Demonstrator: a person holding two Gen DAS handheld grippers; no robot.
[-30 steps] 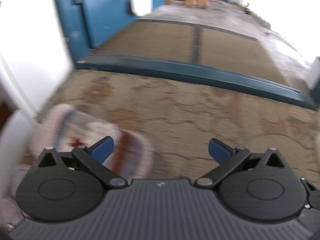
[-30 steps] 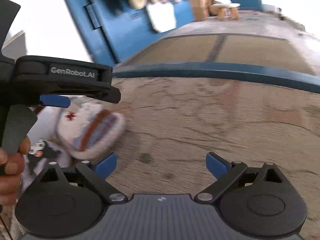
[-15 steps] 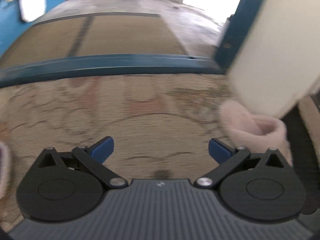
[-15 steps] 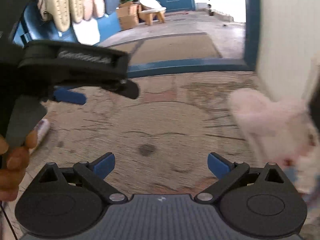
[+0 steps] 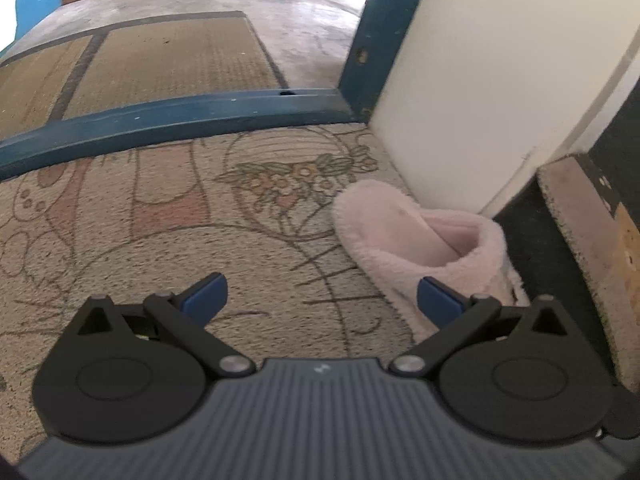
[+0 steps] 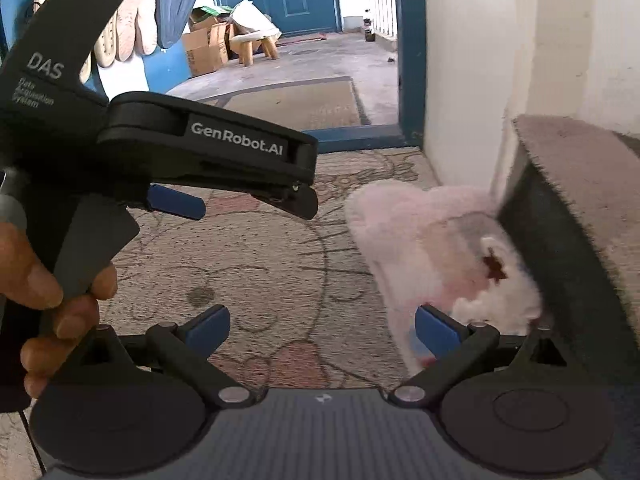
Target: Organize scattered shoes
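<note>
A fluffy pink slipper (image 5: pixel 416 236) lies on the patterned rug (image 5: pixel 200 240) by the white wall, toe pointing away, just ahead of my left gripper's right finger. My left gripper (image 5: pixel 320 298) is open and empty, low over the rug. In the right wrist view the same slipper (image 6: pixel 432 248) shows a red star mark and lies against a dark carpeted step. My right gripper (image 6: pixel 322 330) is open and empty, its right finger close to the slipper. The left gripper's body (image 6: pixel 200 152) sits at the left, held by a hand.
A blue door threshold (image 5: pixel 180 114) crosses ahead, with a woven mat (image 5: pixel 168 60) beyond it. A white wall (image 5: pixel 480 80) and a dark carpeted step (image 6: pixel 568 208) stand on the right. Several shoes (image 6: pixel 132 28) hang on the blue door at far left. Cardboard boxes and a stool stand outside.
Both grippers have swung right, away from the striped slipper on the left. The pink slipper by the wall has come into view and now lies near both right fingers.
</note>
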